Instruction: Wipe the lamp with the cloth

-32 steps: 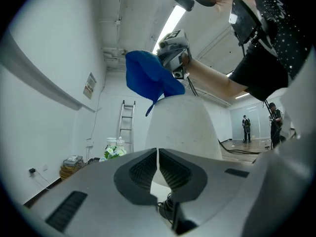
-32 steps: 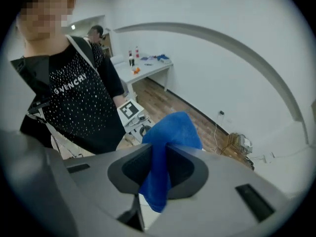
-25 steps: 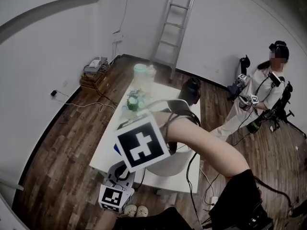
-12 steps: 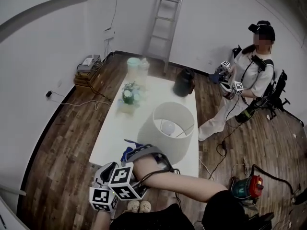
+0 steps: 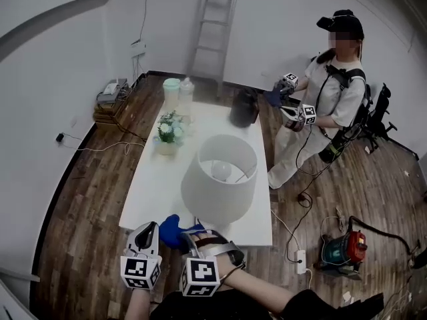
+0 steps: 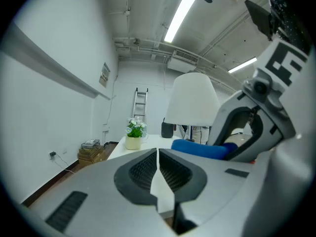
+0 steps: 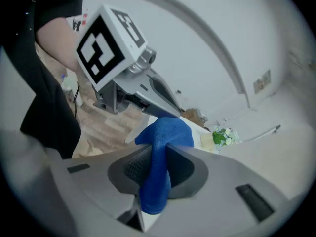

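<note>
The lamp [image 5: 220, 179], with a wide white shade, stands on the near half of the white table [image 5: 157, 185]. It shows at the middle of the left gripper view as the lamp [image 6: 192, 100]. At the table's near edge, my right gripper [image 5: 183, 235] is shut on a blue cloth [image 5: 172, 230]. In the right gripper view the cloth [image 7: 165, 137] bulges out above the closed right gripper [image 7: 159, 159]. My left gripper [image 5: 145, 235] is just left of the cloth. The left gripper [image 6: 158, 154] is shut with nothing between its jaws. Both sit below and left of the shade, apart from it.
A potted plant [image 5: 167, 132], two pale containers [image 5: 177, 91] and a dark vessel [image 5: 243, 107] stand on the table's far half. Another person [image 5: 327, 92] with grippers stands at the far right. A ladder [image 5: 210, 25] leans on the wall. A red machine [image 5: 343, 249] and cables lie on the floor.
My right arm came down from in front of the lamp to the table's near edge beside the left gripper. The blue cloth now shows in its jaws.
</note>
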Tool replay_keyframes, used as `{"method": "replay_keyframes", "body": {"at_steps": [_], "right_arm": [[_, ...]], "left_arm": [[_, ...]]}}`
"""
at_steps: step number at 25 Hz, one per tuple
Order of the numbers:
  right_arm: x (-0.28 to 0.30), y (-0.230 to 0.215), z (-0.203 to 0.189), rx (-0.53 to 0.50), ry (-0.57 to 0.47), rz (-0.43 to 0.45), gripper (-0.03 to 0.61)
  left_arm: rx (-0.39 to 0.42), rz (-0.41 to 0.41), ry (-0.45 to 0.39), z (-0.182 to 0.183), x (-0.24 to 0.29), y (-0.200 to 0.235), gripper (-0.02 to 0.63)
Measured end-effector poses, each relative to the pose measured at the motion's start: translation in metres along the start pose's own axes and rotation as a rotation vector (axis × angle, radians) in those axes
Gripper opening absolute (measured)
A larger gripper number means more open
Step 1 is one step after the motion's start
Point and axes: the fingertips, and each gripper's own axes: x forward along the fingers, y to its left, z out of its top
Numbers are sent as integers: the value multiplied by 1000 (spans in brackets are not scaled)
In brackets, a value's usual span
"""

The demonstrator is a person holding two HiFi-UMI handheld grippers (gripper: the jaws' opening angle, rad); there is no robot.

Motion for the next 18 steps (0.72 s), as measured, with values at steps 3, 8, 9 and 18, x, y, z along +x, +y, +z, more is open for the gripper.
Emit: {"method": "replay_keyframes", "body": {"at_steps": [3, 8, 9, 18], "right_arm": [[-1, -1, -12, 172, -197, -198, 77], [9, -27, -73, 374, -240, -539, 77], [7, -35, -82, 392, -231, -604, 77], [36, -99, -103, 335, -106, -931, 77]], "left_arm": [[14, -17, 6, 0, 2, -2, 18], [49, -69, 30, -2, 3, -16, 18], [57, -80, 35, -2, 3, -19, 18], [69, -116, 94, -12, -5, -34, 18]]}}
